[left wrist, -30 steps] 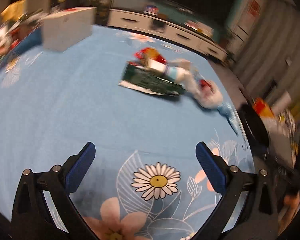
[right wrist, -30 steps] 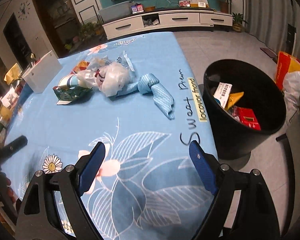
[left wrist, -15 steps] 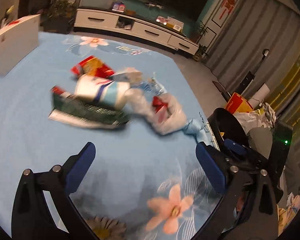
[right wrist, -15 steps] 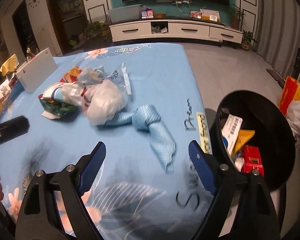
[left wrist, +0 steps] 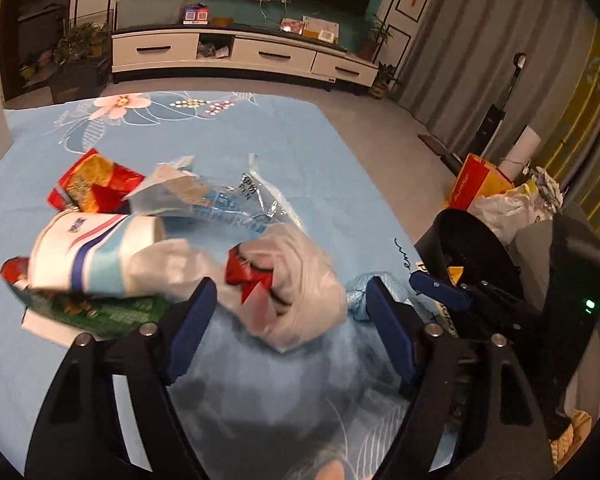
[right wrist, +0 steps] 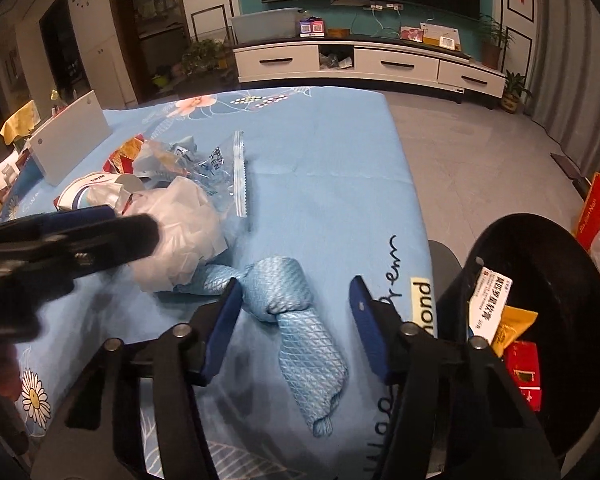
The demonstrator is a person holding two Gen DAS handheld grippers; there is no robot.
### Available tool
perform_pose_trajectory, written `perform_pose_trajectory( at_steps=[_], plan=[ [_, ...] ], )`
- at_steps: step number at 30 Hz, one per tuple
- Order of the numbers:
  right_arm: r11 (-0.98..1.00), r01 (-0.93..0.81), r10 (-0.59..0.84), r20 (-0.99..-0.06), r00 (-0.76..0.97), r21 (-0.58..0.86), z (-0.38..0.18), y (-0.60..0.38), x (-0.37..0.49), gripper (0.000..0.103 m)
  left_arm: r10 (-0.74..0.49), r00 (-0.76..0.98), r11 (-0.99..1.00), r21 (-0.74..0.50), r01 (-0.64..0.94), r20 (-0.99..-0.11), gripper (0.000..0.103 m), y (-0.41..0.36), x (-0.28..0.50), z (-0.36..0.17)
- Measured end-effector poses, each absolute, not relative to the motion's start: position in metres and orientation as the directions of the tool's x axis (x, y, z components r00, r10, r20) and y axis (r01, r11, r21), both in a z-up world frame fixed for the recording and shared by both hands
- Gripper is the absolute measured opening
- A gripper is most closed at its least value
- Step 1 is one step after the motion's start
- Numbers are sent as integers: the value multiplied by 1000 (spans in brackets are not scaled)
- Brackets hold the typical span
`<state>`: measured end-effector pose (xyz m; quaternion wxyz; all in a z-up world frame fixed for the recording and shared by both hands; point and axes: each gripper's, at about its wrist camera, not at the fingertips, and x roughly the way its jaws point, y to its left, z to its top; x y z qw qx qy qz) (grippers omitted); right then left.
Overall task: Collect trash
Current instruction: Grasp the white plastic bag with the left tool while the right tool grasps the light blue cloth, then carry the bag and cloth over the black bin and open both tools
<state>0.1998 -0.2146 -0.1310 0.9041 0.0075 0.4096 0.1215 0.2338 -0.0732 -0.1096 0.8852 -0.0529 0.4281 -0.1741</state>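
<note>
Left wrist view: the left gripper (left wrist: 288, 316) is closing around a crumpled white plastic bag (left wrist: 296, 280) on the blue tablecloth (left wrist: 308, 152); its pads seem not yet pressing, though blur hides contact.

Right wrist view: the right gripper (right wrist: 294, 318) closes around a knotted blue cloth (right wrist: 288, 300), untouched, beside the black bin (right wrist: 540, 280).

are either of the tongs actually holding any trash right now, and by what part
Nothing is held yet. The left tongs are closing around the white plastic bag; the right tongs are closing around the blue cloth's knot. No pad presses yet.
</note>
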Motion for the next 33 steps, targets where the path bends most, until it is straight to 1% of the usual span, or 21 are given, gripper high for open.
perform_pose_trajectory(
  at_steps=[1, 2, 4, 5, 6, 7, 8, 9, 12, 16, 25, 33],
  plan=[
    [969, -216, 230, -738, 634, 116, -132, -215, 201, 49, -347, 567, 936, -236, 261, -747, 72, -76, 236, -113],
    [967, -222, 237, -738, 631, 121, -132, -215, 201, 45, -341, 558, 938, -231, 260, -757, 67, -79, 240, -118],
    [965, -229, 247, -735, 632, 128, -132, -214, 201, 40, -328, 546, 942, -221, 253, -771, 60, -80, 243, -124],
    [964, -233, 252, -735, 629, 131, -132, -214, 201, 35, -327, 542, 942, -223, 249, -774, 53, -80, 243, -127],
    [962, -235, 257, -734, 629, 136, -133, -214, 200, 34, -324, 540, 943, -222, 247, -776, 47, -81, 242, -128],
    [963, -233, 256, -734, 630, 136, -133, -214, 199, 33, -319, 543, 945, -217, 245, -777, 45, -81, 241, -129],
    [963, -231, 257, -734, 629, 139, -133, -214, 198, 31, -319, 545, 945, -216, 246, -776, 36, -82, 240, -129],
    [963, -230, 259, -733, 628, 143, -132, -212, 198, 30, -320, 546, 944, -216, 248, -774, 31, -82, 238, -128],
    [964, -220, 257, -730, 634, 148, -131, -213, 192, 27, -325, 550, 942, -214, 258, -770, 24, -82, 234, -124],
    [966, -196, 255, -719, 646, 167, -126, -217, 179, 26, -334, 565, 939, -216, 266, -755, 22, -80, 224, -113],
    [963, -148, 265, -676, 687, 227, -102, -237, 138, 25, -333, 610, 936, -175, 304, -719, 22, -83, 190, -79],
    [955, -41, 228, -640, 733, 294, -84, -279, 100, 25, -358, 625, 924, -170, 341, -694, 22, -90, 164, -56]
  ],
)
